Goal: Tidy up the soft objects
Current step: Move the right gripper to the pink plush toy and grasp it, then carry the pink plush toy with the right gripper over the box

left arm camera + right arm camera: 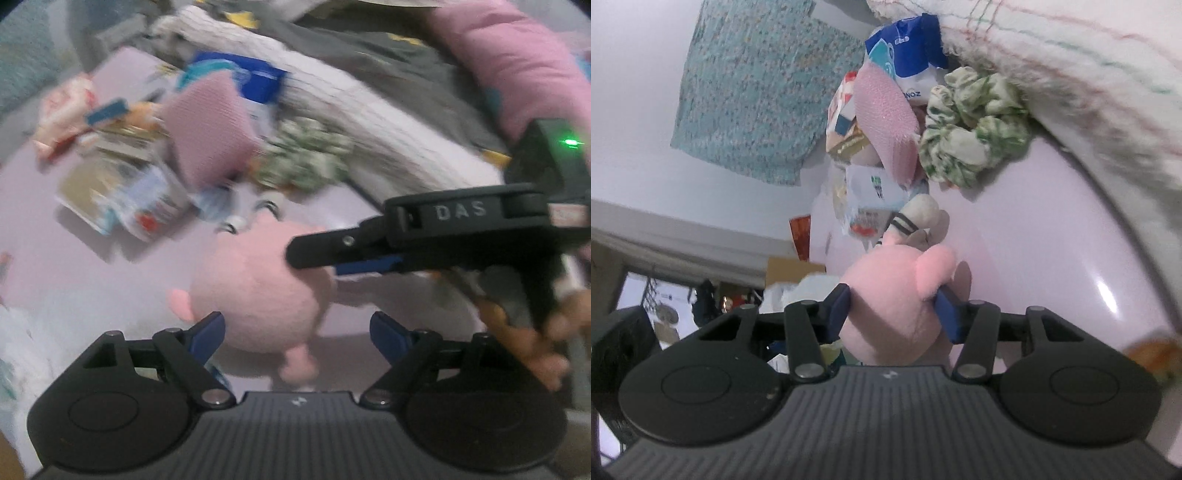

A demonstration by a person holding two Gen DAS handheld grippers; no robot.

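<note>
A round pink plush toy [258, 291] lies on the pale lilac surface [74, 269]. My right gripper [892, 314] is shut on the plush [897, 299], its blue pads pressing both sides. In the left wrist view the right gripper [332, 254] reaches in from the right onto the plush. My left gripper [297, 334] is open and empty, just in front of the plush. A green-and-white scrunchie [971, 129] and a pink knitted cloth [884, 122] lie beyond.
A white ribbed blanket [1071, 74] borders the surface on the far side. Snack packets and a blue-and-white pack [908, 51] are piled by the pink cloth. A teal patterned cloth [750, 92] hangs at the back. A pink cushion [517, 66] lies on dark fabric.
</note>
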